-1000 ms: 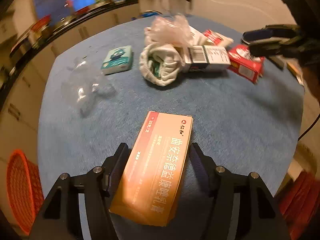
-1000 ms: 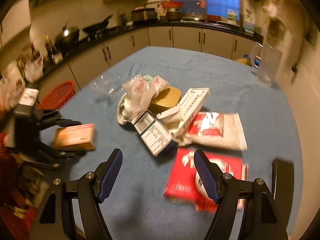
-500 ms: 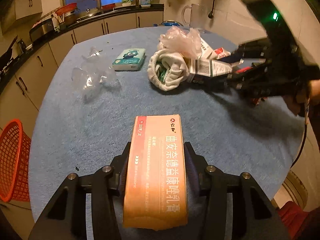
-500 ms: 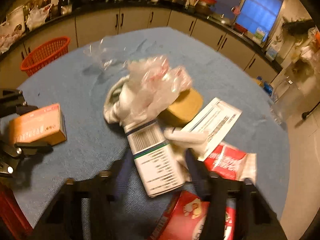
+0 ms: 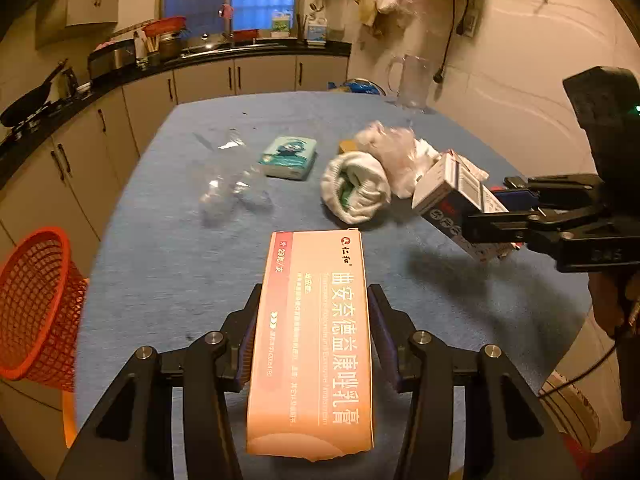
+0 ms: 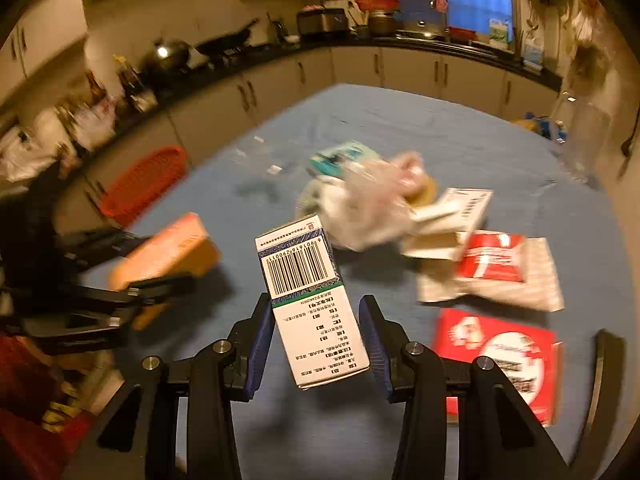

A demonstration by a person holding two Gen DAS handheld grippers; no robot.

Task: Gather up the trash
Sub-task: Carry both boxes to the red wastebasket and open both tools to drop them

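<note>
Kitchen cabinets [image 5: 256,76] under a dark counter wrap the room around your blue-covered table [image 5: 168,248], with an orange basket [image 5: 36,308] standing on the floor off its left edge. Across the table lie a red packet [image 6: 496,354], a white cloth bundle [image 5: 356,190], crumpled clear plastic [image 5: 230,190] and a teal tissue pack [image 5: 289,157]. Your left gripper [image 5: 312,336] is clamped on the orange box [image 5: 314,340] above the near edge, and your right gripper [image 6: 316,332] pinches the white barcode box [image 6: 310,300], tilted, clear of the table.

left gripper [image 5: 312,332] | black frame, silver screws | blue-lined jaws | right gripper [image 6: 316,330] alike
</note>
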